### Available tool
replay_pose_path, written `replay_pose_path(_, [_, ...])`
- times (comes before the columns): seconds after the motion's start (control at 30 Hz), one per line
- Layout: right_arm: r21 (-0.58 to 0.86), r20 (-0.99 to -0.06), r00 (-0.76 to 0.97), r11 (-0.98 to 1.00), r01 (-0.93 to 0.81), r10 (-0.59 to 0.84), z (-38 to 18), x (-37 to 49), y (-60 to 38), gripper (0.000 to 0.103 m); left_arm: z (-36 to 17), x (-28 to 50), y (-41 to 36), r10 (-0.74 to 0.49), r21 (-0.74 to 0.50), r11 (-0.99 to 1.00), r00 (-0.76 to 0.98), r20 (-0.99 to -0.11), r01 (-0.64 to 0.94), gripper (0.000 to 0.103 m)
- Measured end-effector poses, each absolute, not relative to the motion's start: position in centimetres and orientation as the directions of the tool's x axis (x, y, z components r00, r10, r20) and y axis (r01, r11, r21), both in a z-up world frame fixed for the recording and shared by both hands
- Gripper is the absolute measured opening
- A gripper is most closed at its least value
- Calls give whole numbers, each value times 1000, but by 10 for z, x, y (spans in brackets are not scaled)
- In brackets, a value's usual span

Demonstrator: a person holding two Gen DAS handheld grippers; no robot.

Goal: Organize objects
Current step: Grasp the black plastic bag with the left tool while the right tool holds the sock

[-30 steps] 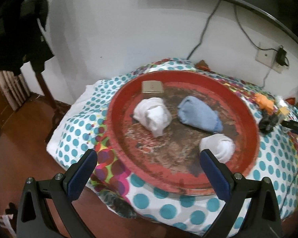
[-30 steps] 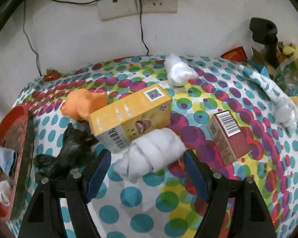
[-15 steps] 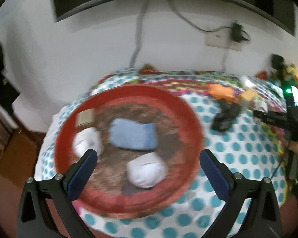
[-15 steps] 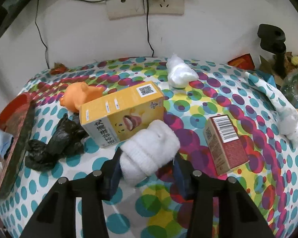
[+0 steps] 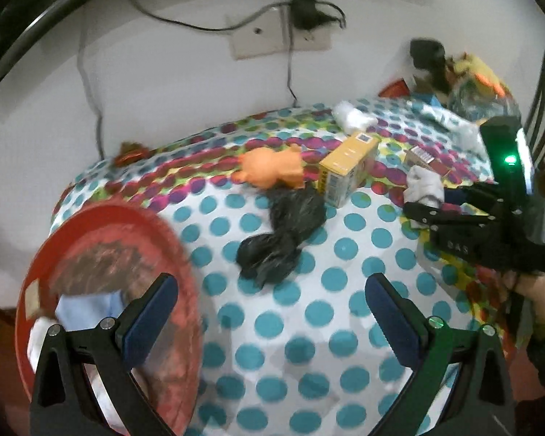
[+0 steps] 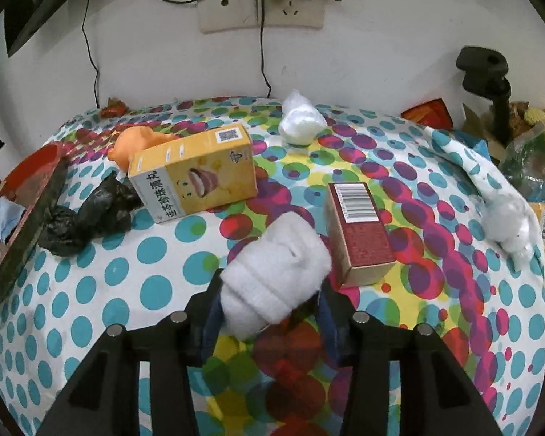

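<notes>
My right gripper (image 6: 269, 290) grips a rolled white sock (image 6: 276, 265) between its blue pads, just above the spotted cloth; its jaws are opening slightly with the sock still pressed. The left wrist view shows this gripper (image 5: 418, 210) and sock (image 5: 423, 181) at the right. My left gripper (image 5: 270, 287) is open and empty, hovering over the cloth between the red tray (image 5: 101, 218) and a black crumpled bag (image 5: 283, 232). In the tray lie a blue sock (image 5: 91, 307) and a white sock (image 5: 40, 330), partly behind my left finger.
A yellow box (image 6: 196, 178), an orange toy (image 6: 138, 141), the black bag (image 6: 87, 214), a dark red box (image 6: 363, 232) and a white plastic wad (image 6: 299, 123) lie on the table. The wall with sockets stands behind. Clutter fills the far right; a hand (image 5: 534, 283) holds the right gripper.
My left gripper swung right from over the red tray to the cloth beside it. My right gripper closed on the white sock roll and lifted it a little toward the red box.
</notes>
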State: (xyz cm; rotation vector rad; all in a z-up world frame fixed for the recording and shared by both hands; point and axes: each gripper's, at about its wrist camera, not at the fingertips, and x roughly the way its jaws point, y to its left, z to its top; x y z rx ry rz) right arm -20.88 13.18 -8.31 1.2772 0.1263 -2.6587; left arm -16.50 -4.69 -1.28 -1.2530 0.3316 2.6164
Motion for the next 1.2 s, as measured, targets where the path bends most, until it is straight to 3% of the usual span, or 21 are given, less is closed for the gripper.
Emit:
replay_pose_path(0.17, [8, -780, -611, -978, 207, -135, -83, -208, 129, 48, -30, -198, -34, 96, 122, -940, -592, -800, -318, 101])
replay_pose_path(0.47, [8, -781, -610, -978, 208, -136, -83, -208, 128, 48, -60, -233, -30, 64, 121, -945, -533, -843, -305, 84])
replay_pose_path(0.63, [7, -781, -610, -978, 208, -135, -83, -208, 128, 48, -73, -240, -29, 67, 91, -951, -486, -871, -295, 54])
replay_pose_path(0.77, [7, -781, -610, -978, 208, -135, -83, -208, 128, 48, -74, -240, -31, 110, 33, -959, -478, -872, -281, 39])
replay_pose_path(0.8, [8, -781, -610, -978, 208, -136, -83, -208, 128, 48, -73, -239, -32, 120, 21, -960, -476, -871, -280, 29])
replay_pose_path(0.93, [8, -781, -610, -978, 208, -136, -83, -209, 128, 48, -71, -237, -31, 113, 18, -966, -481, -869, -260, 23])
replay_pose_path(1.2, [8, -781, -610, -978, 209, -136, -83, -209, 128, 48, -64, -227, -28, 118, 5, -970, -490, -864, -243, 22])
